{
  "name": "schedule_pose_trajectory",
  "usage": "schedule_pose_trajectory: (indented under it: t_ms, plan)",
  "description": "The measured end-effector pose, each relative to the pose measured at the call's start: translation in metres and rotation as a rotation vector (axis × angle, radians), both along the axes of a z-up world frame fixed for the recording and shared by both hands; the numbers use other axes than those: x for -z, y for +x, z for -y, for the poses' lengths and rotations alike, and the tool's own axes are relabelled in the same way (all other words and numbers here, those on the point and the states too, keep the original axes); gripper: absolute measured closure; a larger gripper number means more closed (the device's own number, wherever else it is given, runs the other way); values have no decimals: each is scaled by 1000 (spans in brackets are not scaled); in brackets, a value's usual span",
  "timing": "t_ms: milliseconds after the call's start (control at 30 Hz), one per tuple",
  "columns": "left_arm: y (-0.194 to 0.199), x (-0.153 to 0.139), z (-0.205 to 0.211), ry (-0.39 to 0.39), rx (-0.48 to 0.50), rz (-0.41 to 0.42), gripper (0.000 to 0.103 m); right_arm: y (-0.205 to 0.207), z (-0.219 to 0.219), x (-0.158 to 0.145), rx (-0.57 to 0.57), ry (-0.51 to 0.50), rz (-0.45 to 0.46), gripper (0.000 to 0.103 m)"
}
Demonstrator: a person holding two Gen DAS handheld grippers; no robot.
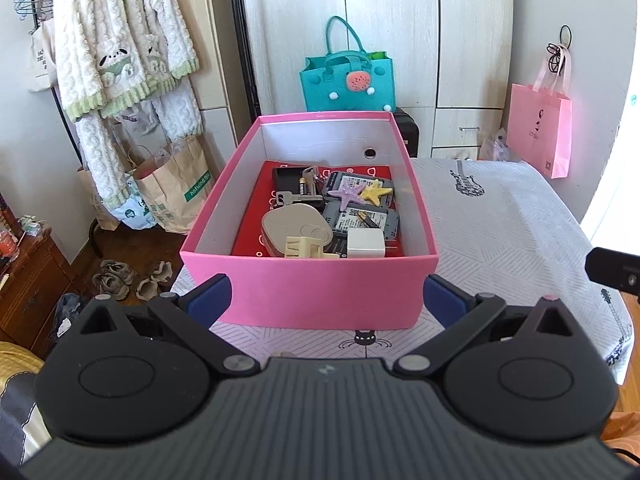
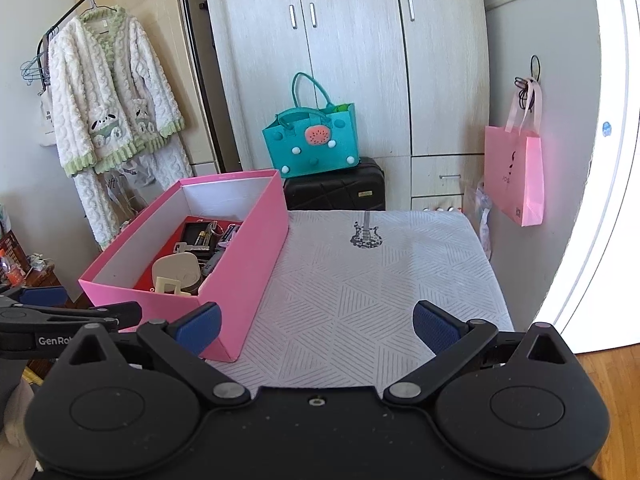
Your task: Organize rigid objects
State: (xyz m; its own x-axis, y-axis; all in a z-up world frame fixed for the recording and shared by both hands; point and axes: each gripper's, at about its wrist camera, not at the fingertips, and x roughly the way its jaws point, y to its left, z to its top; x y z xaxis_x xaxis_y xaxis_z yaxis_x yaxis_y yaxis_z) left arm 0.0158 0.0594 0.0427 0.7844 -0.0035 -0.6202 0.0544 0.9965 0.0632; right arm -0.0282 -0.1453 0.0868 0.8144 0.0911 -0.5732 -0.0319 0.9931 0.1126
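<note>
- Pink box (image 1: pixel 320 292) stands open on the table (image 1: pixel 500 224), toward its left side; inner walls white, a red liner on the floor.
- Contents, far end: a small black tray (image 1: pixel 286 178), batteries (image 1: pixel 305 189) and a key (image 1: pixel 294 199).
- Contents, middle: a purple starfish (image 1: pixel 347 196) and a yellow starfish (image 1: pixel 378 192) lying on grey battery packs (image 1: pixel 362 216).
- Contents, near end: a beige rounded case (image 1: pixel 294 226), a cream clip (image 1: pixel 304 248) resting against it, and a white charger (image 1: pixel 366 243) just beside the clip.
- Left hand-held gripper (image 1: pixel 326 300): jaws wide apart, nothing between them, one blue pad on each side of the box's near wall; contact with the wall cannot be told.
- Right hand-held gripper (image 2: pixel 316 328): jaws wide apart, empty, over bare cloth to the right of the box (image 2: pixel 240 264).
- Table is covered by a white patterned cloth with a guitar print (image 2: pixel 366 236) and a cat print (image 1: pixel 364 338).
- Room, behind: pale wardrobe (image 2: pixel 348 60); teal bag (image 2: pixel 312 140) standing on a black suitcase (image 2: pixel 336 190).
- Room, right: pink bag (image 2: pixel 516 172) hanging on the wall.
- Room, left: fluffy white-and-green robe (image 2: pixel 108 112) on a rail; paper bags (image 1: pixel 172 188) and shoes (image 1: pixel 116 278) on the wooden floor.
</note>
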Motion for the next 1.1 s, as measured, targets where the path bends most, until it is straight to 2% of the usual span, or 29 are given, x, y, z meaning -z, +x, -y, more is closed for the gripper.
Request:
schedule_pose_trajectory:
  t_ms: [233, 333, 667, 1100]
  plan:
    - [-8, 8, 1, -8, 5, 5, 0, -12, -6, 2, 14, -43, 46, 0]
    - [-9, 10, 5, 9, 29, -4, 0, -14, -8, 2, 10, -49, 48, 0]
    - [-17, 9, 6, -8, 65, 17, 0, -19, -11, 2, 15, -53, 57, 0]
    - [-14, 14, 0, -17, 21, 18, 0, -17, -9, 9, 38, -61, 57, 0]
